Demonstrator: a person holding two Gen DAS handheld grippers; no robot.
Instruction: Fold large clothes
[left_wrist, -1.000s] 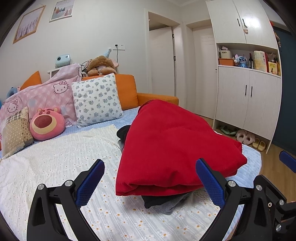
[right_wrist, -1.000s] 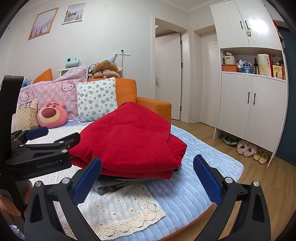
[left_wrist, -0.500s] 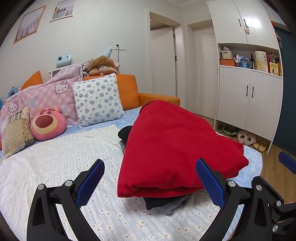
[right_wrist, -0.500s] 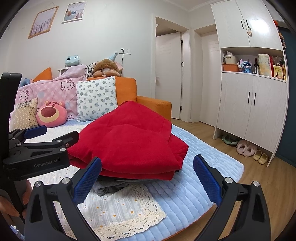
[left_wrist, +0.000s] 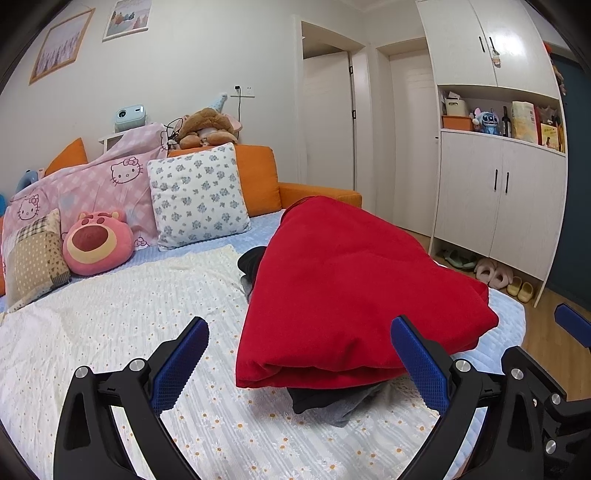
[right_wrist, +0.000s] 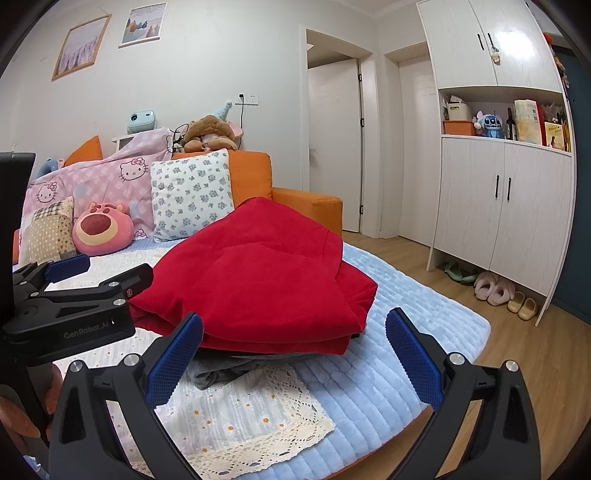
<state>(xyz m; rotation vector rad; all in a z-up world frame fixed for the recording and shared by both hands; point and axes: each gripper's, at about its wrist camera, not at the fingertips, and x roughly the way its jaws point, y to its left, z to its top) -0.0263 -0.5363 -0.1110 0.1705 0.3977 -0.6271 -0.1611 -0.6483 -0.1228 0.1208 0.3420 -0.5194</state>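
On the bed (right_wrist: 424, 325), covered with a quilted pale-blue mattress pad, a large red fleece garment (left_wrist: 351, 295) is seen folded into a thick, soft-edged bundle. It is laid over a dark grey piece of clothing (left_wrist: 328, 404), of which only crumpled edges are seen under the near fold. Both are rested partly on a white daisy-print cotton sheet with a lace border (right_wrist: 240, 417), which is spread across the near side of the bed.

Both tools are held apart from the red garment, and nothing is gripped. The left gripper (left_wrist: 299, 363) is held with its blue-padded fingers (left_wrist: 181, 363) spread wide, the folded edge being framed between them. The right gripper (right_wrist: 293, 356) is likewise held with its fingers wide apart, just before the bundle's near corner. In the right wrist view, the left gripper's black body is seen beside the red fabric.

Against the orange sofa back, a white floral square pillow (left_wrist: 197, 195) and a round pink bear-face plush cushion (left_wrist: 96, 242) are propped.
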